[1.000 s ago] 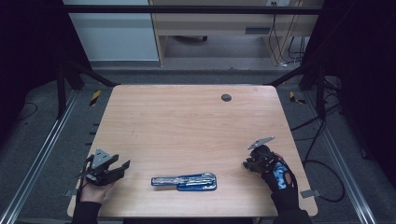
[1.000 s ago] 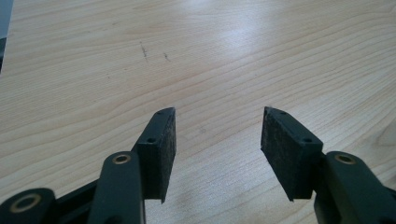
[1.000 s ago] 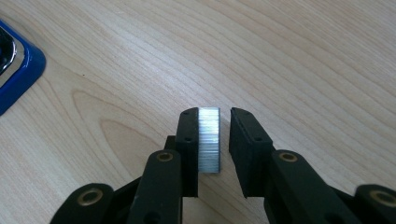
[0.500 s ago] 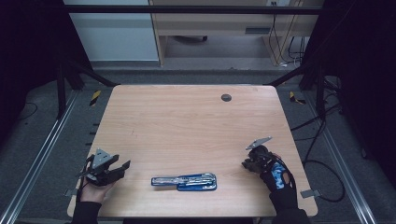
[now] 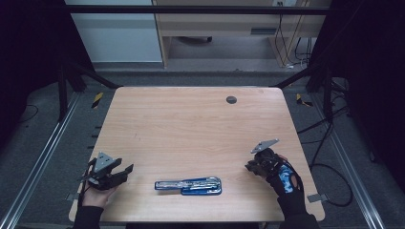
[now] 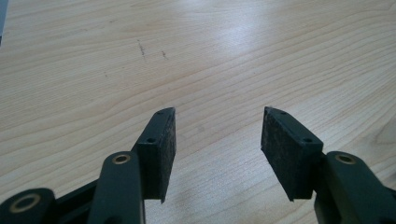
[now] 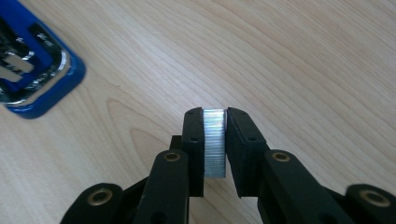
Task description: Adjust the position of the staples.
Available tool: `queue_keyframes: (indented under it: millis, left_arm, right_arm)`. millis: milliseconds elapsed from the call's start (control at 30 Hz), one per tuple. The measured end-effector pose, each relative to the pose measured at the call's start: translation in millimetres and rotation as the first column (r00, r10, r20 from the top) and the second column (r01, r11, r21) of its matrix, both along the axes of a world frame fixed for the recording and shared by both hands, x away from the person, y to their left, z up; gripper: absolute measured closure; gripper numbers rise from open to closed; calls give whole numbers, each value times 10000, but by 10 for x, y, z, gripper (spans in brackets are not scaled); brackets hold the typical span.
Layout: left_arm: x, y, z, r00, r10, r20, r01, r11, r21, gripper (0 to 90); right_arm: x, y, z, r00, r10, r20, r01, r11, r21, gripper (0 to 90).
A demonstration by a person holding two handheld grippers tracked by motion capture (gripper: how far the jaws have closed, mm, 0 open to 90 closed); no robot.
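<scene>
Here the wooden bench (image 5: 191,129) is carrying an opened blue stapler (image 5: 189,185), lying flat near its front edge between both hands. The left hand-held gripper (image 6: 218,133) is resting near the front left corner, its jaws spread with nothing between them. The right hand-held gripper (image 7: 215,140) has just been closing and is pinching a silvery strip of staples (image 7: 215,142) just right of the stapler.
</scene>
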State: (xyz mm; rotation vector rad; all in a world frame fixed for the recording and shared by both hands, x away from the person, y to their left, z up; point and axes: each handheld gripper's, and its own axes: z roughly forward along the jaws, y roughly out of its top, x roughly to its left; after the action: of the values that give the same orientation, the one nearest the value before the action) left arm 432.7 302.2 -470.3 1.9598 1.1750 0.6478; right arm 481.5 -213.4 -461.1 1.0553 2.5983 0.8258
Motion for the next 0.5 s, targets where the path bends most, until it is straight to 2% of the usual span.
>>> queue_keyframes:
  millis: [200, 267, 300, 333, 500]
  left_arm:
    - [2, -4, -3, 10000, -21, 5, 21, 10000, -12, 448]
    - [1, -2, -2, 10000, -40, -5, 41, 10000, 32, 447]
    - [2, -5, -3, 10000, -39, 3, 39, 10000, 20, 447]
    - [3, -7, -3, 10000, -28, 11, 28, 10000, 23, 448]
    - [4, -20, -7, 10000, -69, -12, 69, 9999, 93, 447]
  right_arm:
    - [-36, 62, 119, 9967, 788, 193, -793, 9965, 275, 776]
    - [-41, 83, 134, 9967, 797, 179, -803, 9962, 331, 777]
    - [-40, 110, 166, 9937, 1095, 243, -1102, 9936, 260, 777]
    - [-49, 127, 180, 9943, 1062, 115, -1066, 9936, 364, 777]
    - [-51, 176, 217, 9845, 1743, 180, -1749, 9838, 400, 776]
